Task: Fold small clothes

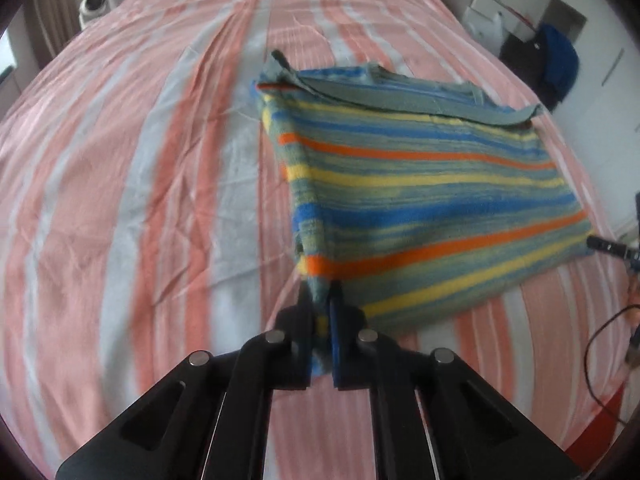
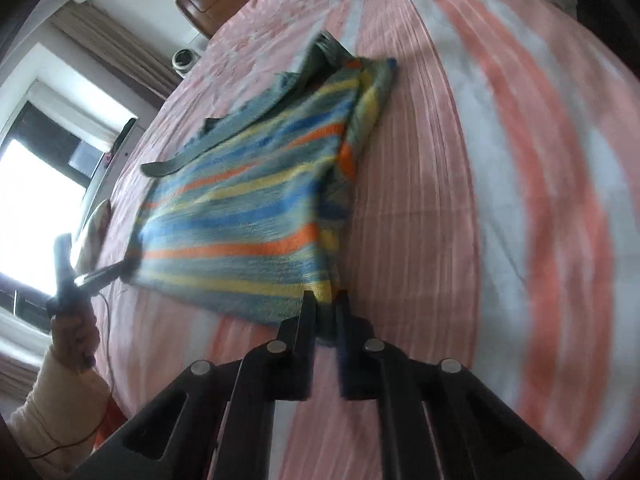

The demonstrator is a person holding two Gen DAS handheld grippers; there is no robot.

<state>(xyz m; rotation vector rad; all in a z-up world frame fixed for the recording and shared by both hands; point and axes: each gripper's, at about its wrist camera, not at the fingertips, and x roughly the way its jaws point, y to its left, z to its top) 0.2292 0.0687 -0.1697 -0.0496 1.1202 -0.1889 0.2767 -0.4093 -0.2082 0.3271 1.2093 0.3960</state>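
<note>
A small striped garment [image 1: 420, 192], blue, yellow, orange and grey-green, is held stretched a little above the pink-and-white striped bed. My left gripper [image 1: 322, 300] is shut on its near left corner. My right gripper [image 2: 325, 304] is shut on its near right corner. The garment also shows in the right wrist view [image 2: 248, 208], with a grey-green hem or strap loose along its far edge. The right gripper's tip [image 1: 604, 245] shows at the garment's right corner in the left wrist view. The left gripper [image 2: 120, 270] shows at the left corner in the right wrist view.
The striped bedsheet [image 1: 140, 200] covers the whole bed. A white round device [image 1: 94, 6] sits beyond the far left edge. A dark blue item [image 1: 558, 64] and furniture stand at the far right. A window [image 2: 36, 200] lies left. A cable [image 1: 600, 360] hangs at right.
</note>
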